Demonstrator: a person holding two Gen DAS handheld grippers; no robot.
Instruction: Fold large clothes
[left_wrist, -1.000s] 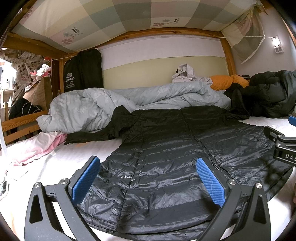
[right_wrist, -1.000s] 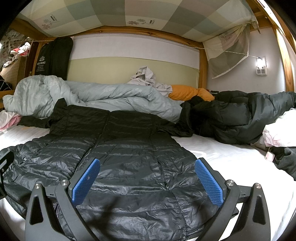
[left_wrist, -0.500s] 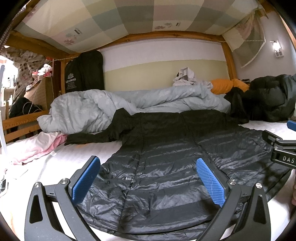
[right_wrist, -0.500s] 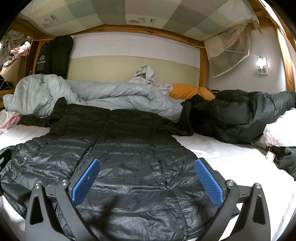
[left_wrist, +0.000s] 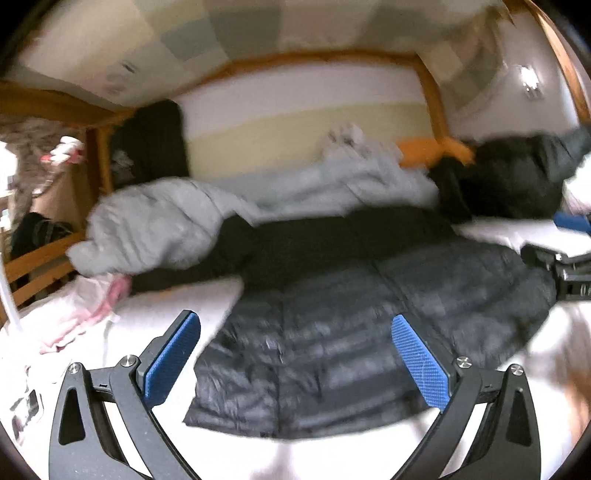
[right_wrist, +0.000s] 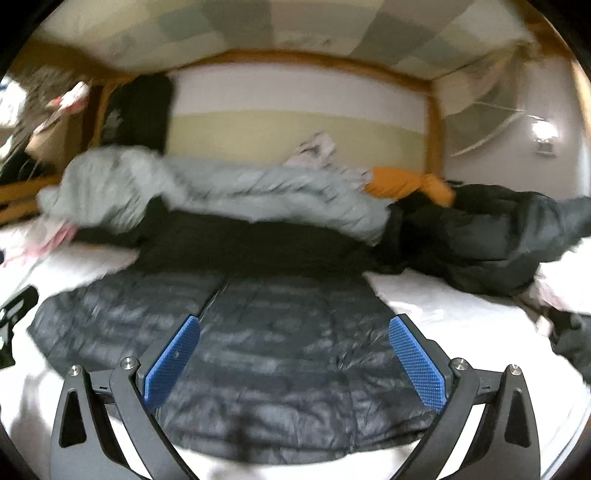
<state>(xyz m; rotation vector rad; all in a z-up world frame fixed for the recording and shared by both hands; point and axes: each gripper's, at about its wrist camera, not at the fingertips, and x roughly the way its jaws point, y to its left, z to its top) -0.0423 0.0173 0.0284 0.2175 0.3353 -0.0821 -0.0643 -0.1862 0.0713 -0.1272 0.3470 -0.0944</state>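
Note:
A large black puffer jacket (left_wrist: 332, 314) lies spread flat on the white bed sheet, hem towards me, sleeves out to both sides; it also shows in the right wrist view (right_wrist: 266, 332). My left gripper (left_wrist: 295, 362) is open and empty, held above the jacket's left hem. My right gripper (right_wrist: 293, 360) is open and empty above the jacket's right half. The right gripper's body shows at the right edge of the left wrist view (left_wrist: 561, 266). Both views are motion-blurred.
A grey duvet (left_wrist: 207, 221) is bunched along the back. A second dark jacket (right_wrist: 498, 243) and an orange pillow (right_wrist: 406, 184) lie at the back right. Pink-white clothes (left_wrist: 81, 310) lie at the left. A wooden bed frame (left_wrist: 33, 266) bounds the left side.
Both grippers have pulled back and risen, so the jacket's hem and more white sheet now show. Both stay open. The jacket has not moved.

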